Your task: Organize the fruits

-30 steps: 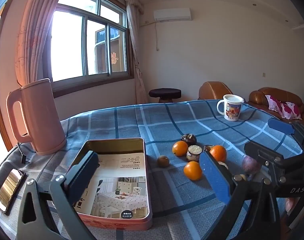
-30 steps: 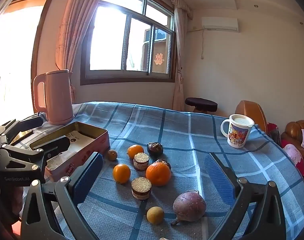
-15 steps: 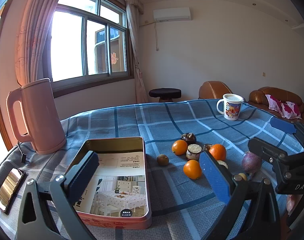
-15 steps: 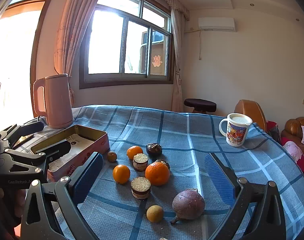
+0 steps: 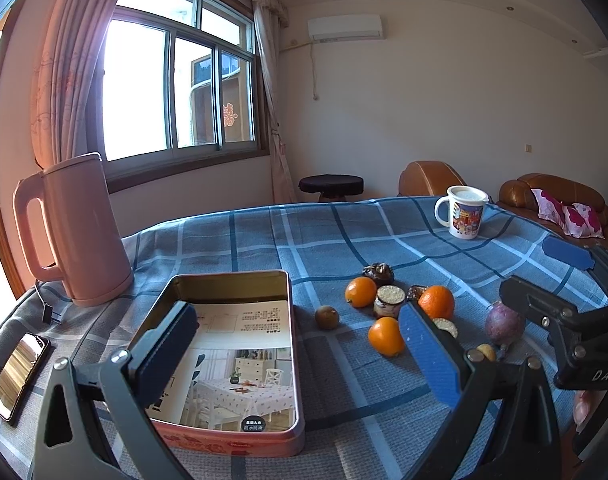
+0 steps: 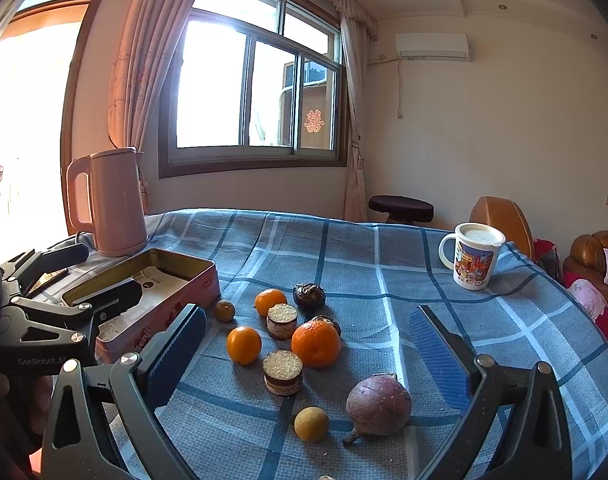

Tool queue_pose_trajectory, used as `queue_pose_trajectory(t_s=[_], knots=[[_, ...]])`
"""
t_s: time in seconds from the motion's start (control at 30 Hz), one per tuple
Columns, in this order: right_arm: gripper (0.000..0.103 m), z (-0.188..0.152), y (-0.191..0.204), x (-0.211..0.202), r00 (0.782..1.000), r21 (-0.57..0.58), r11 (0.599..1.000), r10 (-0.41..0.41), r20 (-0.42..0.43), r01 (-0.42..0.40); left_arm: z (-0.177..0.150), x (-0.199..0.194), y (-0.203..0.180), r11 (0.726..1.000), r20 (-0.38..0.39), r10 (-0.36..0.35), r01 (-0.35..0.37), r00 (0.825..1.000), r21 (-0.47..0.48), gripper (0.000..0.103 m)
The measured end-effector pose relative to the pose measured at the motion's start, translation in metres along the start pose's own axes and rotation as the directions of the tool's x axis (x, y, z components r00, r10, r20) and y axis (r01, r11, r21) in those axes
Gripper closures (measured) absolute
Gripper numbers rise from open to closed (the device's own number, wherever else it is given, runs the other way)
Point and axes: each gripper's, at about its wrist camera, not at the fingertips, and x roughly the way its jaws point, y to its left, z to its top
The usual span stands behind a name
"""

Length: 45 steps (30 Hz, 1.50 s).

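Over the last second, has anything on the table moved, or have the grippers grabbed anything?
Nothing was picked up or let go. The right hand-held gripper only drifted slightly, tilting a little downward toward the fruit, and the left hand-held gripper barely shifted. Both are open and empty as before. The oranges, the purple fruit, the tin box, the kettle and the mug stayed where they were.

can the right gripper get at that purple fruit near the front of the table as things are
Probably yes. The right gripper is open and empty, and the purple fruit lies just ahead between its fingers. Only a small yellow fruit sits close beside it; nothing covers it.
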Motion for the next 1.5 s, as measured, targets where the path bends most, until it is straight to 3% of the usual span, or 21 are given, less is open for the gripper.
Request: queue_pose_trajectory(t_s=[1.5], knots=[[0.001,-0.013,-0.007,0.007,0.999,0.011,1.0,-0.003,-0.032,0.004,-0.01,0.008,-0.003,1.0,-0.019,-0.002,0.002,1.0,0.01,0.0]])
